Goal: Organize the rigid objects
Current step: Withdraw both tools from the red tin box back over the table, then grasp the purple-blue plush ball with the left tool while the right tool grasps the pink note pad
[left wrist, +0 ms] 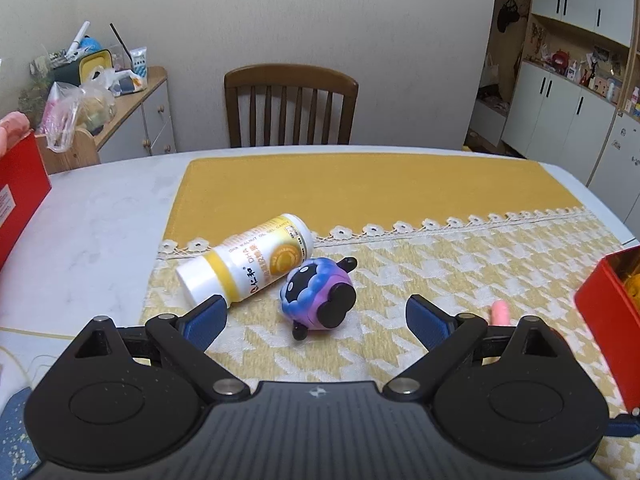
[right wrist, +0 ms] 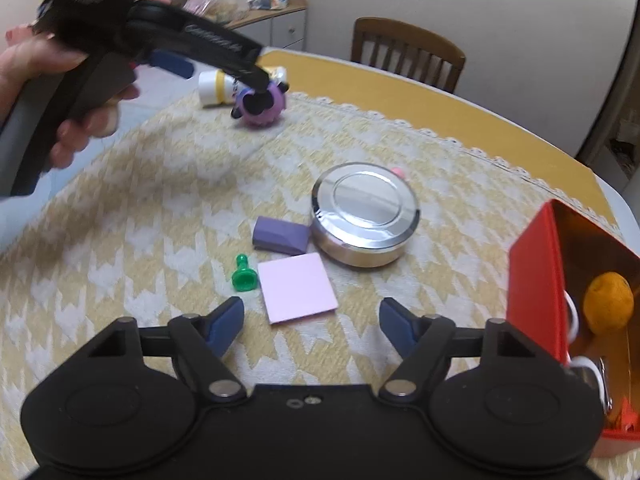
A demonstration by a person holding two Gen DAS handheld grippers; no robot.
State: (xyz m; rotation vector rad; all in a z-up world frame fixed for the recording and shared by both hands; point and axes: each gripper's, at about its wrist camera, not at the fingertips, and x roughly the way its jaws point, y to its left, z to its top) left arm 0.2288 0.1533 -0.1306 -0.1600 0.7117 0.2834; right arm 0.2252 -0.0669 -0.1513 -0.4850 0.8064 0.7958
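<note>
A white and yellow bottle [left wrist: 248, 260] lies on its side on the yellow cloth. A purple-blue toy figure [left wrist: 316, 296] rests just to its right. My left gripper [left wrist: 316, 320] hovers open over the toy, one finger on each side, with no pad touching it. In the right wrist view my right gripper [right wrist: 312, 320] is open above a pink square pad [right wrist: 296, 292]. Near it lie a green peg [right wrist: 242, 274], a purple block [right wrist: 280, 234] and a round metal tin [right wrist: 364, 216]. A hand holds the left gripper [right wrist: 216, 70] over the toy [right wrist: 262, 106] and bottle [right wrist: 214, 88] at upper left.
An open red box [right wrist: 536, 276] with an orange ball [right wrist: 608, 304] inside stands at the right table edge. Another red box [left wrist: 20, 192] stands at the left. A small pink piece [left wrist: 500, 312] lies on the cloth. A wooden chair [left wrist: 290, 104] stands behind the table.
</note>
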